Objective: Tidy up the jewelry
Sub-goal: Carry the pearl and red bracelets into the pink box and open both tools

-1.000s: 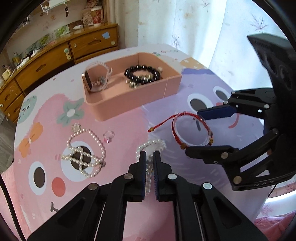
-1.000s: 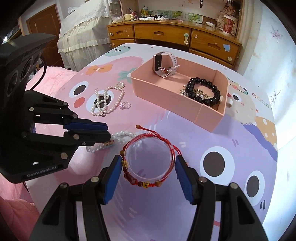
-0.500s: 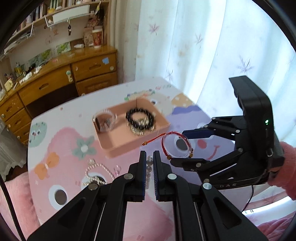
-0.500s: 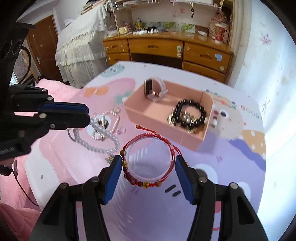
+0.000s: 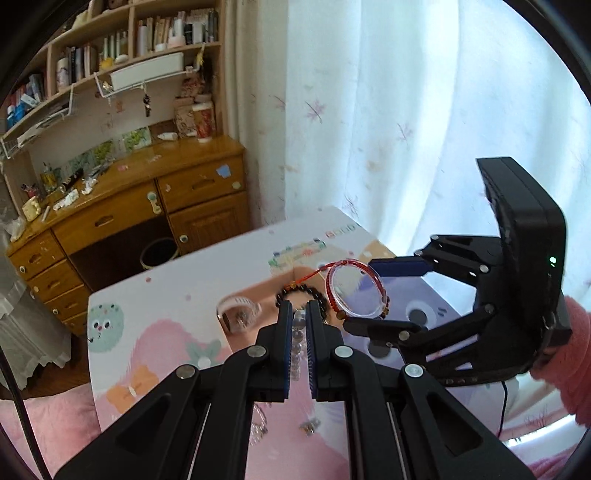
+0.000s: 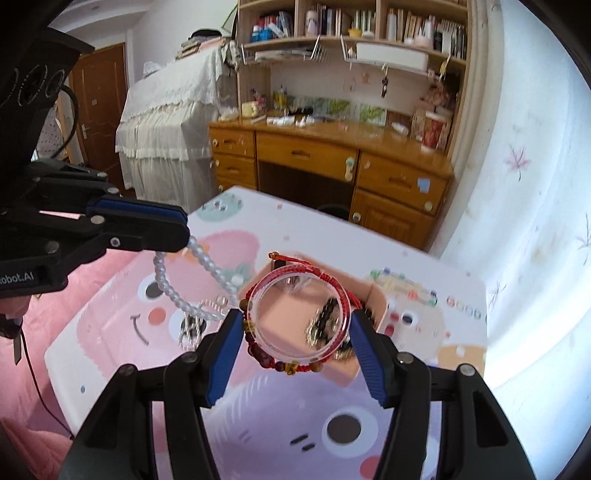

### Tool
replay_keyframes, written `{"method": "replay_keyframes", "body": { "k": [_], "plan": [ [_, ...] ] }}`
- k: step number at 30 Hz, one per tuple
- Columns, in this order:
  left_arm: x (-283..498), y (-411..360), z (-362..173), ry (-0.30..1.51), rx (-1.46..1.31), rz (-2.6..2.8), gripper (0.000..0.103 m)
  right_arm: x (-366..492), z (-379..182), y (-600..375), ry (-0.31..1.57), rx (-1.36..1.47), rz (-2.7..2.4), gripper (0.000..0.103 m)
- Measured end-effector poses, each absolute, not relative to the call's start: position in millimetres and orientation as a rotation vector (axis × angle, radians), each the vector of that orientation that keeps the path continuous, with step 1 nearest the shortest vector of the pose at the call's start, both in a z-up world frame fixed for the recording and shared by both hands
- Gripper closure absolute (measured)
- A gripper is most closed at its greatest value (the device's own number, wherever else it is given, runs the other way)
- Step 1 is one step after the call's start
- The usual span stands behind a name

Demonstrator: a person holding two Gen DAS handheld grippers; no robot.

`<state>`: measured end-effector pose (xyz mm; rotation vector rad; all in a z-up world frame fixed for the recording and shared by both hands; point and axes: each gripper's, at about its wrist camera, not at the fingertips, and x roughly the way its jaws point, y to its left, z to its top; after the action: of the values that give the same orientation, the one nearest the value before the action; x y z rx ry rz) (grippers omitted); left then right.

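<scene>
My right hand-held gripper clamps the red bracelet above the pink tray; my left hand-held gripper pinches the pearl strand. Watch and black bracelet are stowed; both carried pieces remain.

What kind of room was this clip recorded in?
Probably a bedroom or study at home: a wooden desk with drawers, bookshelves above it, and a lace-covered piece of furniture by the door.
</scene>
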<state>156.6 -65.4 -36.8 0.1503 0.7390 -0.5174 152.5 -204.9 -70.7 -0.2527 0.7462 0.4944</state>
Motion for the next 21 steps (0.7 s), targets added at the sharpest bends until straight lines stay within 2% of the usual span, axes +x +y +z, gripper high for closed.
{"method": "replay_keyframes", "body": {
  "k": [7,17,18,20,21],
  "plan": [
    [187.0,-64.2,-51.1,0.702,0.083,-0.474,0.098,176.5,-76.8,-208.0,0.693,-0.160,0.462,0.044],
    [229.7,-62.2,-103.1,0.775,0.019,-0.453,0.097,207.4,-126.9,-207.0,0.781,-0.140,0.421,0.043],
    [234.0,-64.1,-108.2,0.800,0.028,-0.447,0.094,209.4,-131.8,-206.2,0.796,-0.147,0.417,0.043],
    [237.2,-65.8,-113.7,0.831,0.046,-0.411,0.070,212.3,-140.4,-204.5,0.837,-0.155,0.417,0.042],
    [237.8,-65.5,-115.5,0.841,0.046,-0.406,0.065,213.8,-143.7,-204.3,0.856,-0.158,0.409,0.042]
  ]
}}
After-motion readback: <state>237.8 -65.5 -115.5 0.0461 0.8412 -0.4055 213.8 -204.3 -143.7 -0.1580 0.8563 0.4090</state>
